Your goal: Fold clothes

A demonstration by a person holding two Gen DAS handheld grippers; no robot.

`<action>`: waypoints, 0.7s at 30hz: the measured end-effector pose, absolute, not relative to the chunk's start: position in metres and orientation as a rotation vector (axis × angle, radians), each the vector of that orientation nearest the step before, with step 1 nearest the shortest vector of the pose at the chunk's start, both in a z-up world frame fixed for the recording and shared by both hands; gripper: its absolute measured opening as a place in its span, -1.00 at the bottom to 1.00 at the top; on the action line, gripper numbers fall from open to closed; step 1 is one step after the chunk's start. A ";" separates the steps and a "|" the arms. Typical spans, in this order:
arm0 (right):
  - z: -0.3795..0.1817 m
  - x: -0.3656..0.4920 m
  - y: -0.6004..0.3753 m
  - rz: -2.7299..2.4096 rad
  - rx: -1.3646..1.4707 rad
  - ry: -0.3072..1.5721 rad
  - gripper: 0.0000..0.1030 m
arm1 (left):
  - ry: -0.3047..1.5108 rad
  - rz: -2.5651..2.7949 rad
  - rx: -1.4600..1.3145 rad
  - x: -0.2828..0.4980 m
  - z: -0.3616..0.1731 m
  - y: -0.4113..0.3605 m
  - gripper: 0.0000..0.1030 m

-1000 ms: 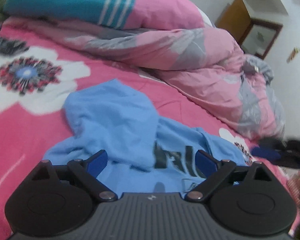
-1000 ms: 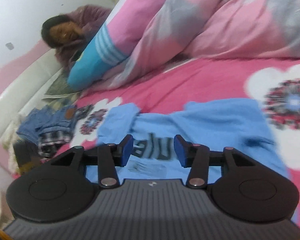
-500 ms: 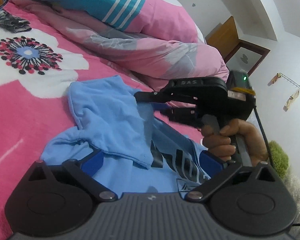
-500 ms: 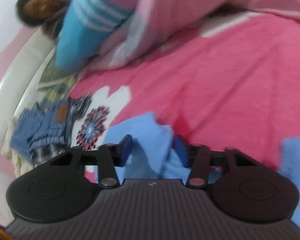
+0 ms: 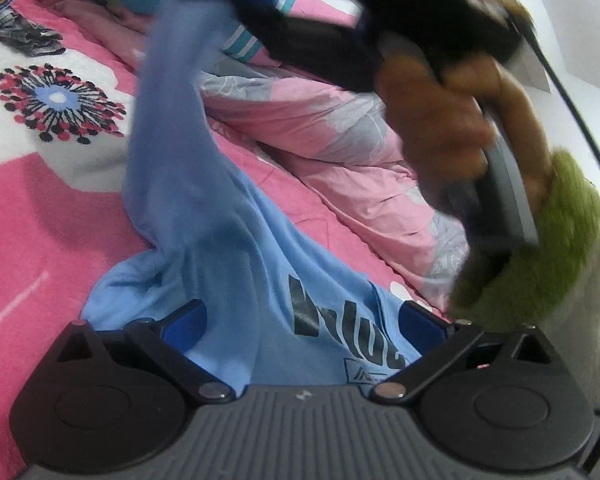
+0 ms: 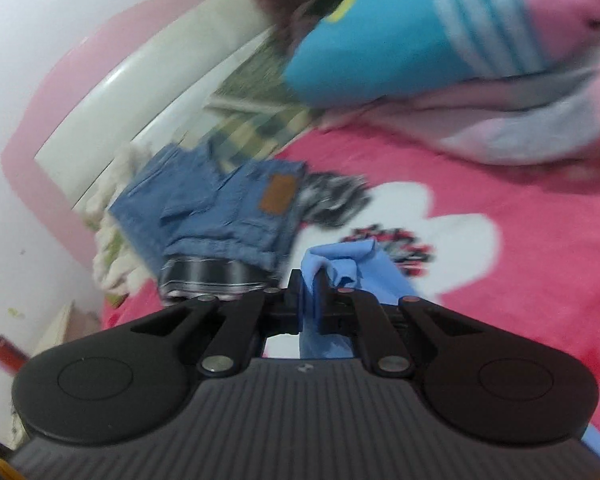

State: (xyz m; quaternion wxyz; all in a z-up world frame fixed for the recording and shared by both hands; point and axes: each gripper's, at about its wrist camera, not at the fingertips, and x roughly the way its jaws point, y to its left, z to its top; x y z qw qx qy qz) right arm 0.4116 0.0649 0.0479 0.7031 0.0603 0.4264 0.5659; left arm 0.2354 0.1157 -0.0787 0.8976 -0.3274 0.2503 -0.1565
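Now the right tongs [image 6: 309, 294] are clenching the blue shirt [image 5: 236, 264], lifting its edge off the bed [image 5: 28, 208]; left tongs [image 5: 302, 322] are hovering released, so folding's underway.

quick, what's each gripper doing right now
Left gripper: open, empty, jaws wide over the light blue shirt on the bed.
Right gripper: shut on a bunched edge of the shirt, lifting it.

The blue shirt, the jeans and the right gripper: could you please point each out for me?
Blue shirt [image 5: 260, 280]: left wrist view, flat body above the print.
Jeans [image 6: 220, 208]: right wrist view, folded denim panel.
Right gripper [image 6: 309, 300]: right wrist view, between its fingertips, shut on the shirt.
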 end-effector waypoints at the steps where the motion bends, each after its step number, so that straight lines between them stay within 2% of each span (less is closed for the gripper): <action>1: 0.048 0.412 0.076 1.283 0.126 0.967 -0.93 | 0.518 -0.325 -0.679 0.235 -0.079 0.116 0.99; 5: 0.039 0.408 0.115 1.361 0.060 1.022 -0.85 | 0.515 -0.325 -0.680 0.235 -0.079 0.116 0.99; 7: 0.033 0.407 0.127 1.357 0.035 1.057 -0.72 | 0.514 -0.325 -0.681 0.235 -0.079 0.116 0.99; 9: 0.029 0.406 0.133 1.351 0.025 1.078 -0.47 | 0.513 -0.325 -0.681 0.235 -0.080 0.116 0.99; 12: 0.035 0.404 0.127 1.365 0.046 1.058 -0.24 | 0.513 -0.323 -0.679 0.235 -0.080 0.116 0.99; 17: 0.071 0.402 0.083 1.323 0.085 0.938 -0.17 | 0.512 -0.323 -0.678 0.237 -0.080 0.114 0.99; 21: 0.095 0.406 -0.008 1.195 0.147 0.838 -0.03 | 0.513 -0.319 -0.674 0.238 -0.080 0.114 0.99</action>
